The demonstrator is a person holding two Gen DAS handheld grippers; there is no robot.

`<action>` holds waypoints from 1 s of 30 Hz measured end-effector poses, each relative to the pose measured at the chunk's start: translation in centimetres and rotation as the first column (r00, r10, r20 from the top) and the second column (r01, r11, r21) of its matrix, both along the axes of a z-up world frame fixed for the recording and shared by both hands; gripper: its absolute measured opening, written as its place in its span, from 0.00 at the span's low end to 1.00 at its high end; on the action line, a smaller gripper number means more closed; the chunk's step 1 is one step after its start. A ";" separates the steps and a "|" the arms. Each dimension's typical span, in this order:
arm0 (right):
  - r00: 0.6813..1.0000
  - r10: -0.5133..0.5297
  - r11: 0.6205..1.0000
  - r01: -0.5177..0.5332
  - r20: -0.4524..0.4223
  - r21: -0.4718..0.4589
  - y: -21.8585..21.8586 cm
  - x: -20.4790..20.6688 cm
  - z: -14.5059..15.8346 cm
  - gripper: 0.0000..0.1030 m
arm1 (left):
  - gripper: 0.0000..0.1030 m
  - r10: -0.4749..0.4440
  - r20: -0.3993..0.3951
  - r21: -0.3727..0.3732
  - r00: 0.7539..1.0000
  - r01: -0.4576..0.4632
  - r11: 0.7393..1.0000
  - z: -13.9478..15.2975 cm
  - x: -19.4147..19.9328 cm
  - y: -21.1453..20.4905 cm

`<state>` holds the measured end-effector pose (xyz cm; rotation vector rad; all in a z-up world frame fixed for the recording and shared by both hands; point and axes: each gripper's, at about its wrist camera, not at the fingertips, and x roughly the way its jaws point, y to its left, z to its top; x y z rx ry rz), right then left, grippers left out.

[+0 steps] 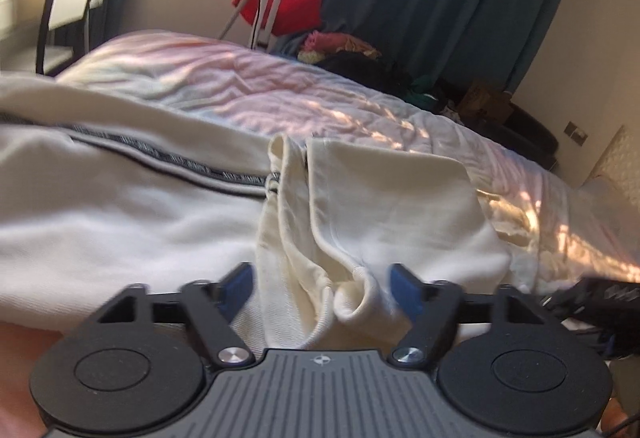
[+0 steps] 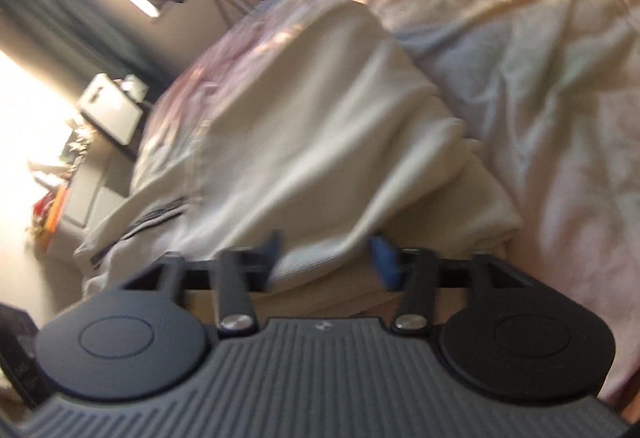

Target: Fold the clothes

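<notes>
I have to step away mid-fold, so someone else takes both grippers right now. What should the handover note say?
Left gripper: open, its fingers either side of a bunched cream edge of the garment, not clamped.
Right gripper: open, fabric edge lying between its fingers; this view is blurred.
The cream garment, with its dark printed band, lies spread on the bed, one part already folded back over itself.
Done: apparently a first fold.
Left: close on the edges, carry the next fold across, flatten the pile.
</notes>
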<state>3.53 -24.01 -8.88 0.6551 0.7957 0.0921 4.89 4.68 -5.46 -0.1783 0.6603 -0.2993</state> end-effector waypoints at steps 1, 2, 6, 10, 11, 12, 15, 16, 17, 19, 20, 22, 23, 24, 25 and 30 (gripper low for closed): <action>0.999 0.019 1.000 -0.019 0.036 -0.014 0.5 -0.2 0.6 0.84 | 0.90 0.007 0.016 0.017 1.000 -0.007 1.000 0.3 -0.3 0.1; 0.997 0.038 0.999 -0.036 0.072 -0.029 0.9 -0.4 1.2 0.83 | 0.96 0.014 0.029 0.032 0.999 -0.015 0.999 0.6 -0.7 0.1; 0.978 0.087 0.988 -0.060 0.187 -0.144 2.2 -0.6 3.2 0.83 | 0.99 0.078 0.027 0.035 0.997 -0.079 0.996 1.4 -1.5 1.8; 0.958 0.143 0.977 -0.097 0.249 -0.190 3.2 0.3 3.6 0.83 | 1.00 0.208 -0.051 -0.019 0.977 -0.210 0.978 1.8 -1.7 6.1; 0.958 0.171 0.975 -0.130 0.229 -0.182 3.6 0.9 3.2 0.83 | 1.00 0.255 -0.078 -0.027 0.964 -0.258 0.966 1.8 -1.9 7.4; 0.960 0.196 0.972 -0.164 0.200 -0.168 4.1 1.5 2.4 0.82 | 1.00 0.281 -0.098 -0.029 0.955 -0.285 0.958 1.7 -2.2 8.6; 0.962 0.244 0.953 -0.215 0.121 -0.212 5.8 2.7 0.6 0.82 | 1.00 0.334 -0.159 -0.030 0.929 -0.343 0.939 1.6 -3.1 12.3; 0.963 0.254 0.944 -0.225 0.096 -0.240 6.4 3.0 0.1 0.82 | 1.00 0.358 -0.195 -0.044 0.913 -0.373 0.927 1.5 -3.3 13.7; 0.962 0.263 0.934 -0.235 0.071 -0.267 7.0 3.3 -0.5 0.82 | 1.00 0.378 -0.233 -0.061 0.896 -0.402 0.914 1.3 -3.5 15.2; 0.960 0.278 0.912 -0.258 0.020 -0.320 8.2 4.0 -1.5 0.84 | 1.00 0.405 -0.350 -0.125 0.845 -0.471 0.873 0.5 -3.5 18.5; 0.959 0.285 0.899 -0.269 -0.005 -0.346 8.7 4.3 -2.1 0.84 | 1.00 0.402 -0.436 -0.177 0.805 -0.515 0.839 -0.4 -3.3 20.3; 0.958 0.286 0.886 -0.268 -0.008 -0.379 9.3 3.9 -1.9 0.84 | 1.00 0.379 -0.536 -0.293 0.754 -0.587 0.755 -2.1 -3.3 23.2; 0.957 0.289 0.883 -0.268 -0.006 -0.385 9.2 3.8 -1.9 0.84 | 1.00 0.361 -0.578 -0.346 0.732 -0.620 0.704 -2.9 -3.3 24.5; 0.957 0.290 0.884 -0.270 -0.004 -0.382 9.0 3.7 -1.9 0.84 | 1.00 0.339 -0.618 -0.393 0.710 -0.652 0.648 -3.7 -3.2 25.8; 0.956 0.292 0.885 -0.272 -0.003 -0.379 8.8 3.6 -1.9 0.84 | 1.00 0.341 -0.630 -0.430 0.698 -0.679 0.595 -4.2 -3.4 26.8; 0.960 0.281 0.895 -0.264 -0.006 -0.360 8.5 3.3 -1.6 0.84 | 0.96 0.401 -0.594 -0.580 0.697 -0.717 0.386 -5.8 -3.3 30.1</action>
